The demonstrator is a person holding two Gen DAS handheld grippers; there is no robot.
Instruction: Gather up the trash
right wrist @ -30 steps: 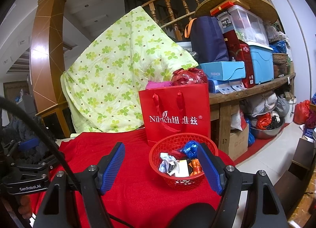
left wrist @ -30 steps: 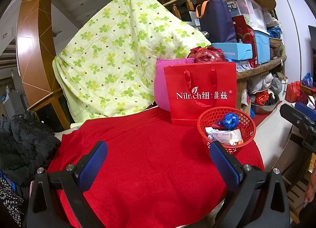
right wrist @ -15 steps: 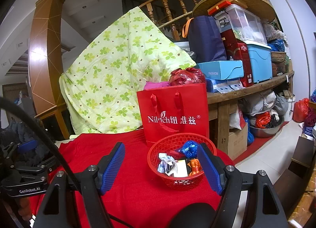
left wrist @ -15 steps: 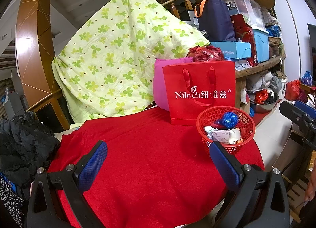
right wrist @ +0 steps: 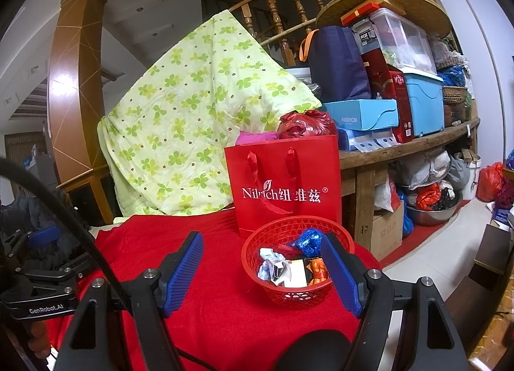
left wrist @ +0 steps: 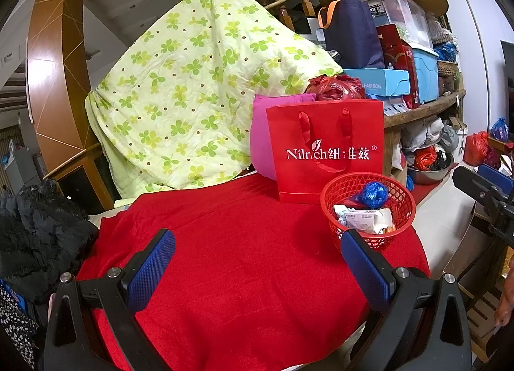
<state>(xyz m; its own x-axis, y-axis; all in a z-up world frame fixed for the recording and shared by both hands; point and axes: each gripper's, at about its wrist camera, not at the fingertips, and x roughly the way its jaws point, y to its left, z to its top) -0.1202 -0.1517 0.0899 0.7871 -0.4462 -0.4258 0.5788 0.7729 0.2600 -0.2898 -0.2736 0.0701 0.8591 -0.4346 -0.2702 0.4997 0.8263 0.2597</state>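
Now | left gripper (left wrist: 257, 258) wide, empty | right gripper (right wrist: 261, 261) wide, empty | trash basket (right wrist: 297, 294) just ahead-right

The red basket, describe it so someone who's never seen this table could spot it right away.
Find the red cloth covering the table, then the upright red paper bag with white lettering. Directly in front of it sits the red basket: round, low, open lattice plastic, the only container holding crumpled wrappers, including a shiny blue wrapper.
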